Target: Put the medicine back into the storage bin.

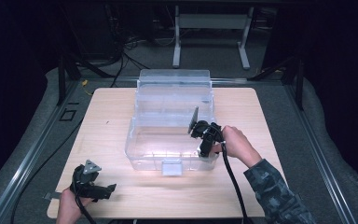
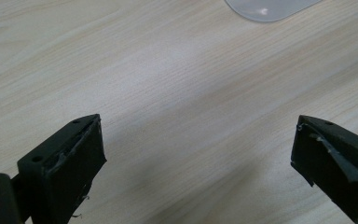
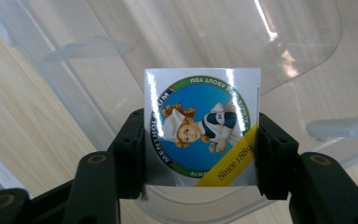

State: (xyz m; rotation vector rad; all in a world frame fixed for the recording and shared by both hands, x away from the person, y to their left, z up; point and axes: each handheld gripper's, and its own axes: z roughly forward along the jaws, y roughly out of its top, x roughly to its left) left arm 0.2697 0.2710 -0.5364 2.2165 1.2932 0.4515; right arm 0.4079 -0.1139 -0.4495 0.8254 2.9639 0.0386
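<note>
A: Start at the jaws. What does the right gripper have?

B: Its jaws are clamped on the two side edges of a small white box with a round picture label and a yellow band reading "Since 1889". The grip looks square, one pad on each side, and the label faces the camera.

A: And where is that box in the scene?

B: Over the clear plastic bin in the middle of the bench, at the bin's right wall, held above its floor and not resting on it. From the high view the right gripper reaches in over that wall.

A: So the step is setting it down inside?

B: I judge so. To do it well, I would lower the box until its base meets the bin floor, well clear of the wall, and only then spread the jaws. Letting go high up risks a tumble on slick plastic.

A: The other hand?

B: The left gripper sits low near the front left corner of the bench, well apart from the bin. Its jaws stand wide apart with bare wood between them. It could steady the bin if it slides.
</note>
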